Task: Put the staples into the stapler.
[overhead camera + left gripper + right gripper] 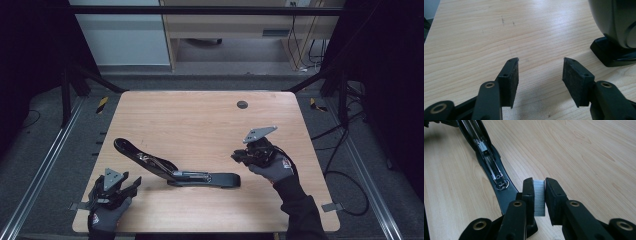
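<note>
Currently my right gripper (539, 185) pinches a staple strip (539, 197) between its pads, just beside the opened stapler (489, 167); left gripper (540, 62) gapes empty.

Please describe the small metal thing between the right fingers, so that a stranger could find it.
Start at the open black stapler on the table. Just to its right, the right gripper holds a staple strip: a small, silvery, finely ribbed block, the one bright thing among black parts.

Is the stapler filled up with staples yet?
Not yet. The stapler already lies flipped open on the table, its channel bare. The right gripper pinches a strip of staples just above it. The left gripper waits open. Left: drop the strip in and close the stapler.
</note>
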A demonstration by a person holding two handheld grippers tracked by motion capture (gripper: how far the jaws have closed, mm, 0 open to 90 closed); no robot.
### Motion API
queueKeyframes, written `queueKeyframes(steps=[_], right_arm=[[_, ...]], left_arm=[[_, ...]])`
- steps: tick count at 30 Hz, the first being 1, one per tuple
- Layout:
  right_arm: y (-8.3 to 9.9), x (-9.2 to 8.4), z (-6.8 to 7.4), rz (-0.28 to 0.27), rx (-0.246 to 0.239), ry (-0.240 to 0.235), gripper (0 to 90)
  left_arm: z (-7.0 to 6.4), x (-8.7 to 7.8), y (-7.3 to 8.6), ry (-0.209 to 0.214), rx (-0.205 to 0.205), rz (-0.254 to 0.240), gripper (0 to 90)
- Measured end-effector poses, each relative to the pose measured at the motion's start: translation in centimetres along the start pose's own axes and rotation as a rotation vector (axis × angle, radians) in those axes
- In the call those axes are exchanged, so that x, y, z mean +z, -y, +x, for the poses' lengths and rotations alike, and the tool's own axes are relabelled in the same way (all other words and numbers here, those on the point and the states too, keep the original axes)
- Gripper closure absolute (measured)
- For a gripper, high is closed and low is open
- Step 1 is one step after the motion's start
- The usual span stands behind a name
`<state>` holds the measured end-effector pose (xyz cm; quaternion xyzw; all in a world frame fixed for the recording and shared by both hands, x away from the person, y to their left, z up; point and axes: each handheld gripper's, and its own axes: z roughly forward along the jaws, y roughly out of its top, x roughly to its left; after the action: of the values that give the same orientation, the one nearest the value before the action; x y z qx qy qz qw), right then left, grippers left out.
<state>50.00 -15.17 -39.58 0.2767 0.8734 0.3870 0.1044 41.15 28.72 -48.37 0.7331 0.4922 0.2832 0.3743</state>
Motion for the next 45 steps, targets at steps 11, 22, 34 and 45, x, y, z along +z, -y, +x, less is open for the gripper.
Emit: queueKeyframes(steps=[11,22,34,45], right_arm=[[-1.6,1.1,0.6,0.008,-0.051,-0.044,78.3],[-2.8,2.7,1.3,0.045,-0.091,-0.093,78.3],[-3.2,3.9,1.6,0.049,-0.123,-0.123,78.3],[-3.7,5.1,2.2,0.051,-0.169,-0.166,78.3]], left_arm=[[0.0,-0.1,0.0,0.000,0.000,-0.002,46.4],[-0.1,-0.1,0.0,0.002,0.004,0.001,46.4],[-0.1,-0.1,-0.1,0.006,0.003,-0.002,46.4],[-0.1,-0.1,-0.1,0.005,0.003,-0.002,46.5]])
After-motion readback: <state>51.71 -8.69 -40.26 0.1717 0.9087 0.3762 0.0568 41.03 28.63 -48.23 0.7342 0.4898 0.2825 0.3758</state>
